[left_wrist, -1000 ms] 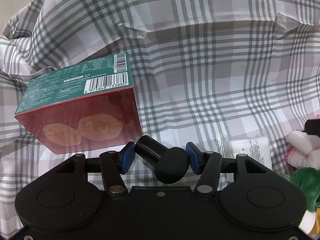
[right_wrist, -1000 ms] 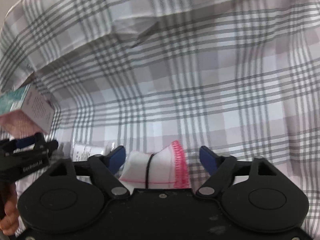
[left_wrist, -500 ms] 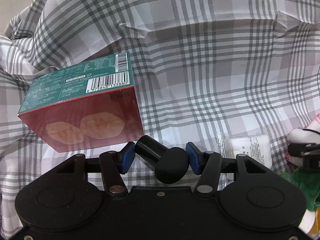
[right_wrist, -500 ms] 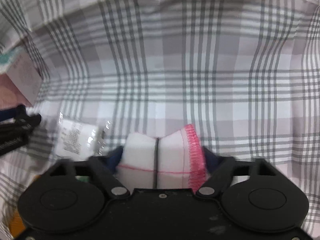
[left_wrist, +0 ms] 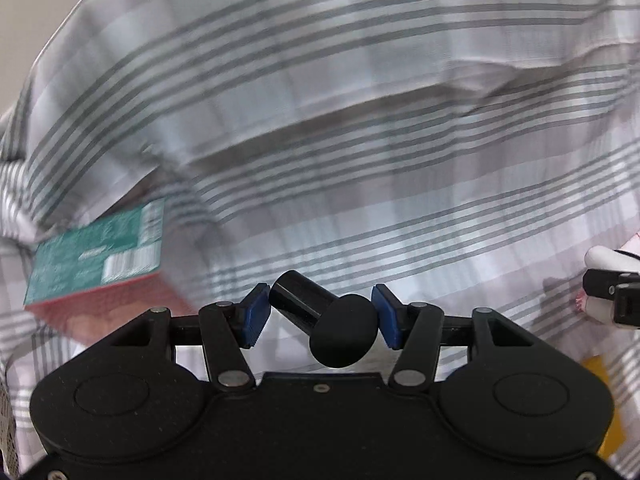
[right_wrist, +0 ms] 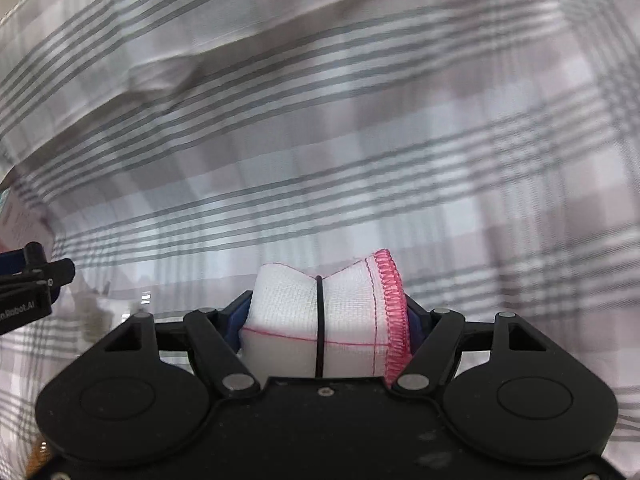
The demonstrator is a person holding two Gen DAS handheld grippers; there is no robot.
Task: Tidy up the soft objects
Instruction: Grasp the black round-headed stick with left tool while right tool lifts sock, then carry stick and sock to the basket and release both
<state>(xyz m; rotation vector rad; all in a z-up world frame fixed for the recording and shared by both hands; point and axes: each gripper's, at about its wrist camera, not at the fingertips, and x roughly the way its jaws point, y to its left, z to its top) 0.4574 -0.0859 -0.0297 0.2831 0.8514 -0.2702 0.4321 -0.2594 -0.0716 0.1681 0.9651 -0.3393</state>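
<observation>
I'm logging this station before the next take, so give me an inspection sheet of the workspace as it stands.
Surface: grey plaid cloth, creased, blurred by motion.
Job's things: white folded cloth with pink stitched edge, banded by a black elastic.
Clutter: green and red carton lying on the plaid; something yellow at the frame's right edge.
Grippers: right gripper shut on the folded cloth; left gripper has a black mushroom-shaped object between its blue pads; contact unclear.
Cables: nothing seen.
Surroundings: pale wall beyond the cloth.

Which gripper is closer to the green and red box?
Left. The left gripper sits just right of the box; the right gripper is farther right, holding the white cloth.
</observation>
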